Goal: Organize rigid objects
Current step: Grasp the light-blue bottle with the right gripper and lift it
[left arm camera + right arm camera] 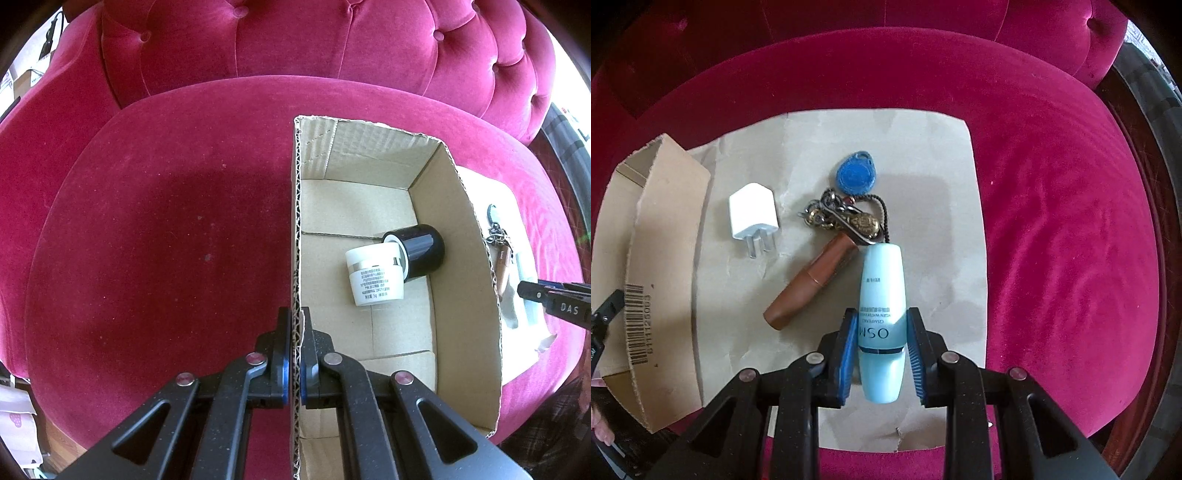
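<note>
Left claw (295, 354) clamps the cardboard box (465, 258) wall; right claw (881, 354) grasps the pale blue bottle (881, 295) on brown paper (923, 147)

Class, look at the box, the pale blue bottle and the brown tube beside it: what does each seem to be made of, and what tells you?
Box: corrugated cardboard, matt brown; fluted layers show along its cut edge.
Pale blue bottle: probably plastic, smooth with a soft sheen and printed lettering.
Brown tube: smooth and satiny; it could be polished wood or plastic, the pictures leave that open.
</note>
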Action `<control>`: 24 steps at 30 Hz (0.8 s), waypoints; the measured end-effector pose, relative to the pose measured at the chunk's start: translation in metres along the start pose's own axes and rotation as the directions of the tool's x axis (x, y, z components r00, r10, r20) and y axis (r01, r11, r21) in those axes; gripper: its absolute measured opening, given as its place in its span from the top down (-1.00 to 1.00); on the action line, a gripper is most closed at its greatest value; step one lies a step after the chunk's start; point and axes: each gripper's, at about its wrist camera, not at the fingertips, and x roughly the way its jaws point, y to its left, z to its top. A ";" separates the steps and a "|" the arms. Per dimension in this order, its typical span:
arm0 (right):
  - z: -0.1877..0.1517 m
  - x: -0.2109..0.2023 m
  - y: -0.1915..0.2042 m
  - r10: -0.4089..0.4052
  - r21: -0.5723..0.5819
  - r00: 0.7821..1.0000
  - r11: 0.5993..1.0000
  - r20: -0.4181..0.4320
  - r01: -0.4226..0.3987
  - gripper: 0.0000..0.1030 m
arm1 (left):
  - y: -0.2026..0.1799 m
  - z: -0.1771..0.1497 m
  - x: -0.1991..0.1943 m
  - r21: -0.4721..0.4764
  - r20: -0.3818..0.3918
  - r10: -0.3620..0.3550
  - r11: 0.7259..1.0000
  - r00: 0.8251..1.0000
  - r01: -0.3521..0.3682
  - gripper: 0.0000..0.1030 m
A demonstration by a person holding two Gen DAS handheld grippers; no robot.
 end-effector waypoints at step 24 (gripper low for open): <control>-0.008 -0.055 0.025 0.051 -0.078 0.990 0.996 0.133 -0.041 0.48 | 0.003 -0.001 -0.001 -0.006 -0.001 -0.005 1.000 1.000 0.005 0.95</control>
